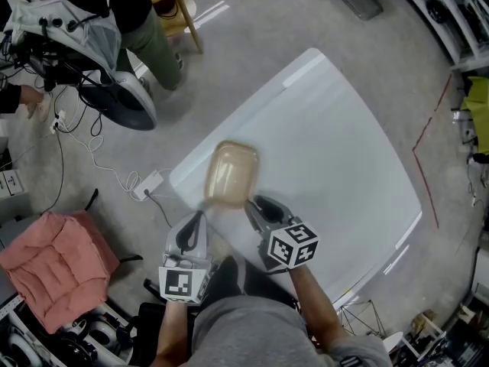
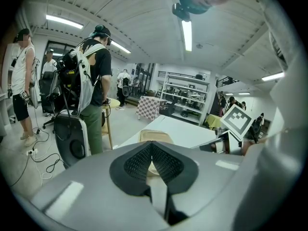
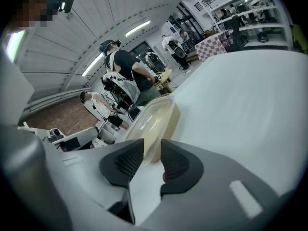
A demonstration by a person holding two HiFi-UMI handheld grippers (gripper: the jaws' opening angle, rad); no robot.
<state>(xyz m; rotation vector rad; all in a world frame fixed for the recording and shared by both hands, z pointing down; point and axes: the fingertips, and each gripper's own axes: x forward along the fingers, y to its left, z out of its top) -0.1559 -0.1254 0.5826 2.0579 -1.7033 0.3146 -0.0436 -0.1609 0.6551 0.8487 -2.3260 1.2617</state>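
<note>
A tan, translucent plastic container [image 1: 231, 170] lies near the front left of a white table [image 1: 336, 151]. My right gripper [image 1: 252, 202] meets its near right corner. In the right gripper view the container [image 3: 159, 117] fills the narrow gap between the pads, so my right gripper [image 3: 152, 146] looks shut on that corner. My left gripper [image 1: 200, 216] hovers just short of the container's near left edge, apart from it. In the left gripper view the container [image 2: 155, 136] shows beyond my left gripper [image 2: 151, 144], whose pads touch with nothing between them.
Left of the table stands a person in green trousers with a backpack [image 1: 145, 37] beside a wooden stool [image 1: 179, 6] and a round grey device [image 1: 122, 102]. Cables and a power strip [image 1: 149, 183] lie on the floor. A pink cushion [image 1: 53, 266] sits at lower left.
</note>
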